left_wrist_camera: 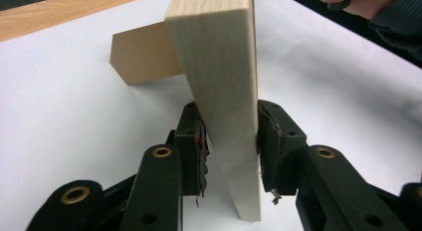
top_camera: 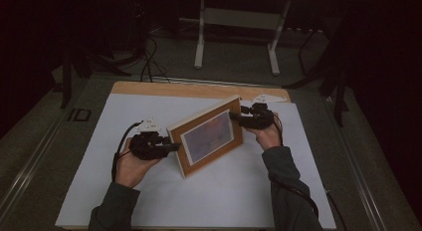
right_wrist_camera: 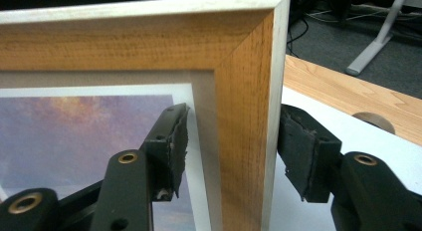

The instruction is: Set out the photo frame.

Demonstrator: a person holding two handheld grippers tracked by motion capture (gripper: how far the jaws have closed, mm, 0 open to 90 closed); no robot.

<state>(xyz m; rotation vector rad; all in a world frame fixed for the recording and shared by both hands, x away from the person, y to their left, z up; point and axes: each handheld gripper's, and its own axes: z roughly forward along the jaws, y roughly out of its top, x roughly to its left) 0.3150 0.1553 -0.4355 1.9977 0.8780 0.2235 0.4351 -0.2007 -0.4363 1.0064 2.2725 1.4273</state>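
The left gripper is pinching its two black jaws tight on one side edge of a wooden picture frame with a purple and orange picture. The right gripper is sitting with its jaws around the other edge; I cannot tell if they are squeezing. The frame is standing up in the middle of the white table top. A tan back stand is showing in the upper left of the left gripper view.

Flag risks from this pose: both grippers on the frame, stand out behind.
1. The left gripper pinches only the frame at its thin side edge; the frame could twist or slip out.
2. The right gripper straddles the other edge, one pad on the front over the picture; it may scuff it.
3. The stand looks splayed at an angle; if released now, the frame may topple.
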